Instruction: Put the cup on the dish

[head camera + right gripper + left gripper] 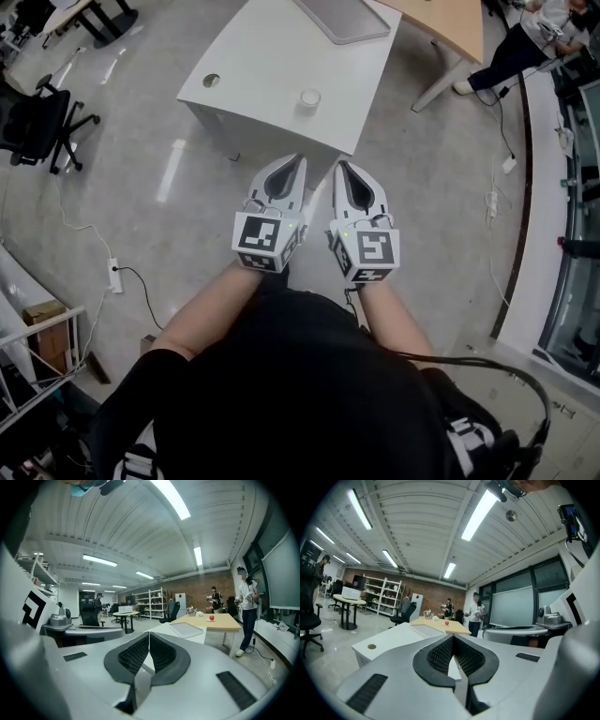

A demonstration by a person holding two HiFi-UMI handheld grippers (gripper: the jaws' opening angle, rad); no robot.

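The left gripper [301, 161] has its jaws pressed together at the tips, with nothing between them and touching nothing. The right gripper [339, 166] is the same: jaws closed tip to tip and empty. Both hang side by side in front of the person's body, above the floor, pointing toward a white table [267, 52].

The cup [309, 97] is small, round and pale. It stands upright on the white table near the edge closest to the grippers, well apart from both of them. The dish [343, 19] is a flat grey rectangle with a low rim. It lies further back on the same table, apart from the cup.

There is one cup, one dish and two grippers. A second table [450, 23], with a wooden top, stands just behind the white one.
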